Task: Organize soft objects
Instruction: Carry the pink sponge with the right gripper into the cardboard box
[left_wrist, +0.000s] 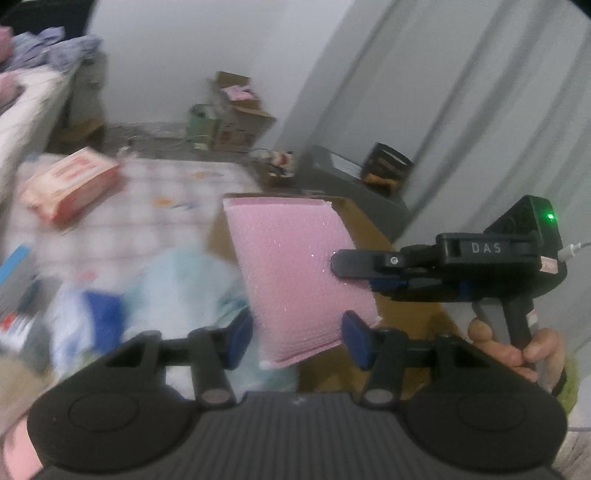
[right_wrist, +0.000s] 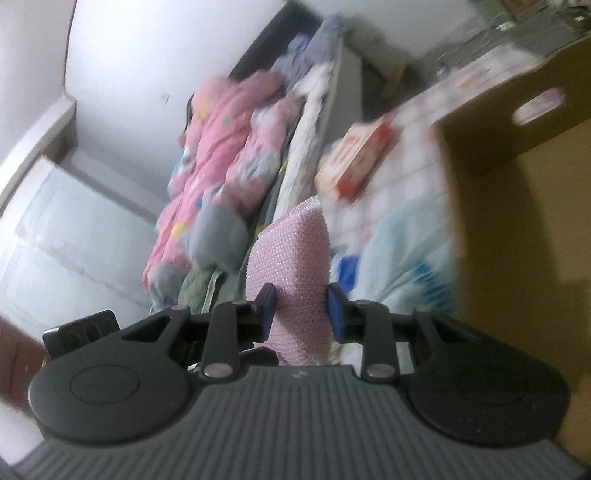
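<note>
A pink bubble-wrap pad (left_wrist: 295, 266) hangs in the air between both grippers. In the left wrist view my left gripper (left_wrist: 297, 334) has its blue pads against the two sides of the pad's lower end. My right gripper (left_wrist: 341, 271) comes in from the right, held by a hand (left_wrist: 517, 350), and clamps the pad's right edge. The right wrist view shows the same pad (right_wrist: 291, 266) squeezed between the blue fingers of the right gripper (right_wrist: 301, 314). An open cardboard box (right_wrist: 517, 192) with a handle hole stands close on the right, and its edge (left_wrist: 369, 229) shows behind the pad.
A table with a checked cloth (left_wrist: 177, 192) carries a red and white packet (left_wrist: 70, 184) and pale blue soft packs (left_wrist: 177, 284). Pink and grey clothes (right_wrist: 221, 147) are piled on a bed. Boxes (left_wrist: 236, 122) stand on the floor by the wall, and grey curtains (left_wrist: 461, 110) hang at the right.
</note>
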